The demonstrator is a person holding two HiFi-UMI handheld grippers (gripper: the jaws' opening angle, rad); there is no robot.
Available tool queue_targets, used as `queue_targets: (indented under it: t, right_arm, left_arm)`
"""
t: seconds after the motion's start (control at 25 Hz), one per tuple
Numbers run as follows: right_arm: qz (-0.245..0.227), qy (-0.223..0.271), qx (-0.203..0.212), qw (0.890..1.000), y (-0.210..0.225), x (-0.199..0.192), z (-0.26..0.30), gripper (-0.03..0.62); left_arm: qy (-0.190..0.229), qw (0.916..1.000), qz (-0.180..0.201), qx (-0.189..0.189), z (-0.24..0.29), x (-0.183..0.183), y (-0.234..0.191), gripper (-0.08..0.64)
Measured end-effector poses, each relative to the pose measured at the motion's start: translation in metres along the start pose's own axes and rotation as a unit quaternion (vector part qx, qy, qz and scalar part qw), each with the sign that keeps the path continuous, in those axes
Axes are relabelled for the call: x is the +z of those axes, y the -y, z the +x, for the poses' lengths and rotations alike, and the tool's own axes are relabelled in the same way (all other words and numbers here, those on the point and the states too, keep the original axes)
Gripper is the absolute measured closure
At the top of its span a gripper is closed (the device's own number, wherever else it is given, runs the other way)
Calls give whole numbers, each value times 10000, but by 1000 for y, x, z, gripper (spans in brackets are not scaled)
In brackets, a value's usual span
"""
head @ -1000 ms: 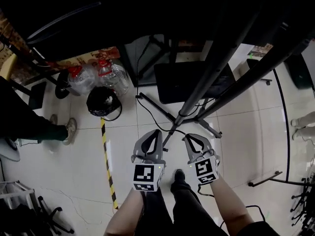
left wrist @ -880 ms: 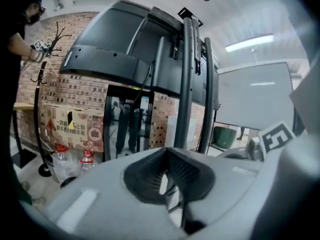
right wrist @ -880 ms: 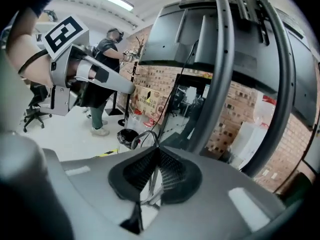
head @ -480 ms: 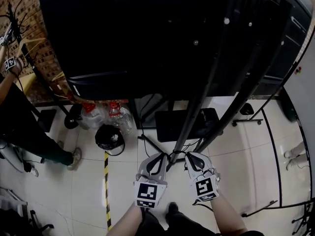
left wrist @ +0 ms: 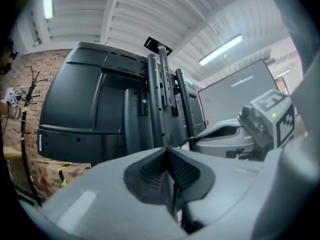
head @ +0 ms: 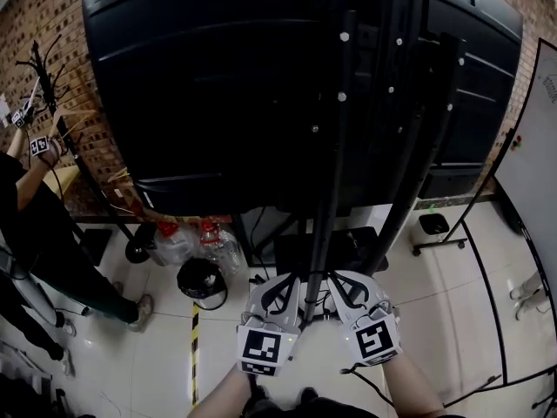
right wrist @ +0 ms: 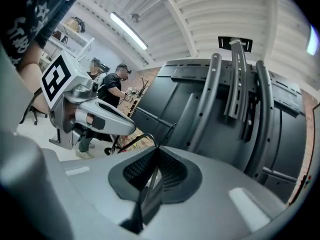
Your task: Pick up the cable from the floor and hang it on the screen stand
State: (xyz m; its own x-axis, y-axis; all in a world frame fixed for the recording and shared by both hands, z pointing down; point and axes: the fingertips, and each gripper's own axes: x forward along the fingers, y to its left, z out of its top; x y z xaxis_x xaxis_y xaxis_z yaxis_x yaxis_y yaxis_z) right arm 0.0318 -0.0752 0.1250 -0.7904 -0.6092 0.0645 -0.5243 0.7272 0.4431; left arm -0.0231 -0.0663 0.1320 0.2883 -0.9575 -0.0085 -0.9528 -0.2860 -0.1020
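Note:
A thin black cable (head: 306, 273) spans the short gap between my two grippers in the head view. My left gripper (head: 280, 291) and right gripper (head: 342, 287) are side by side, both shut on it. They are just in front of the screen stand's black poles (head: 335, 146), below the big black screen back (head: 218, 85). In the left gripper view the cable (left wrist: 189, 138) runs from the shut left gripper (left wrist: 166, 151) towards the right one. In the right gripper view the cable (right wrist: 142, 135) arcs away from the shut right gripper (right wrist: 155, 151). A loose length (head: 353, 371) hangs below my right hand.
Water bottles (head: 198, 242) and a round black object (head: 201, 279) sit on the tiled floor at the left of the stand. Yellow-black tape (head: 194, 347) runs along the floor. A person (head: 43, 233) stands at far left, a whiteboard (head: 533, 146) at right.
Both grippers have risen with the cable from near the floor to the height of the screen's lower edge. The screen back now fills the head view.

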Motion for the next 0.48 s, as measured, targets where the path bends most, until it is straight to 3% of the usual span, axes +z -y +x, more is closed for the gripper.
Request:
queue_targets:
  t: [0.16, 0.48]
  right_arm:
    - [-93, 341, -60, 9994, 39, 38, -1, 572]
    - [-626, 782, -183, 9948, 109, 120, -3, 572]
  left_arm:
    - [224, 9997, 0, 17, 19, 38, 2, 555]
    - [777, 9959, 442, 164, 42, 145, -2, 555]
